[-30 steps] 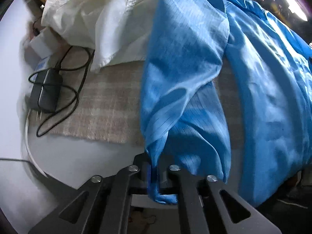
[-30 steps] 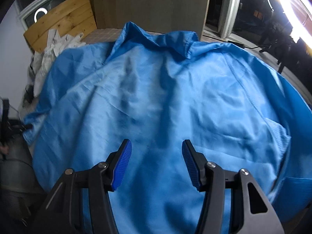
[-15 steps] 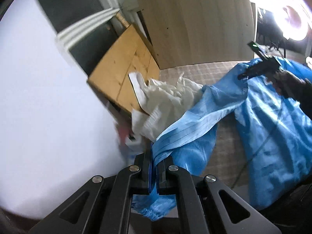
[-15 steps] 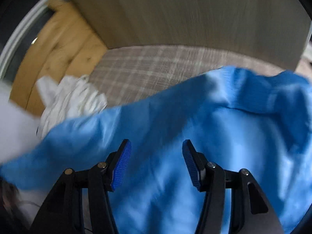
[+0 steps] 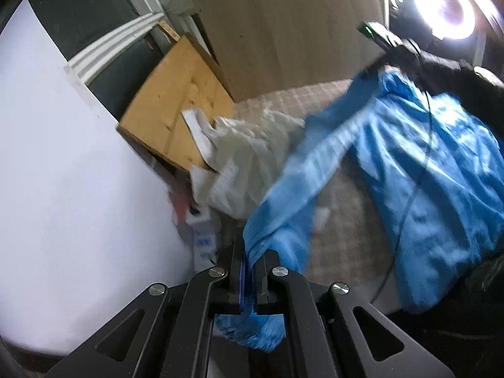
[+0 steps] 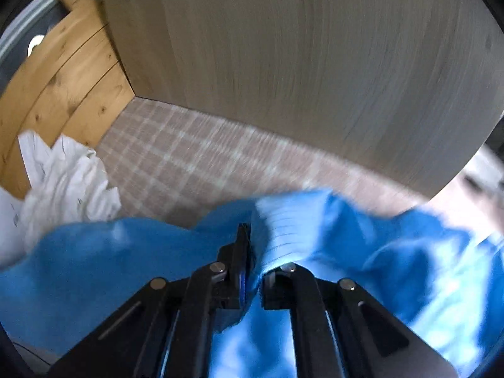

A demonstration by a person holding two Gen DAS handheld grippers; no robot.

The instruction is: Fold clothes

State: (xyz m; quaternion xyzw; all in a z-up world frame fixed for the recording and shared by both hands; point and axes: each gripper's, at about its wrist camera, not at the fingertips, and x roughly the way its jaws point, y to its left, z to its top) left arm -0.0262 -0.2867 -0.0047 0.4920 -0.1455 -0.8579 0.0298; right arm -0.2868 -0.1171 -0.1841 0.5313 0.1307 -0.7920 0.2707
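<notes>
**Both grippers pinched on the blue garment**

Since a second earlier, you lifted your left gripper [image 5: 249, 271] from low over the table edge, so its view went from the cloth below to the wall and boards beyond. Your right gripper [image 6: 252, 264] had travelled across the thin, faintly striped blue garment [image 5: 434, 170] to its far edge, and its jaws, half open until then, had just been closing with fabric between them.

Your left gripper's jaws were pressed nearly together on a bunched end of the blue sleeve [image 5: 312, 163]; a tuft of cloth hung below the fingers [image 5: 234, 261], and the sleeve ran taut up to your right gripper [image 5: 375, 69]. In the right wrist view the ribbed edge of the garment sat clamped between the fingers [image 6: 241, 252], the cloth draping to either side. The rest of the garment lay on the beige checked tablecloth [image 6: 189, 154], beside a crumpled white garment [image 5: 252, 154] against a leaning pine board [image 5: 176, 107].
</notes>
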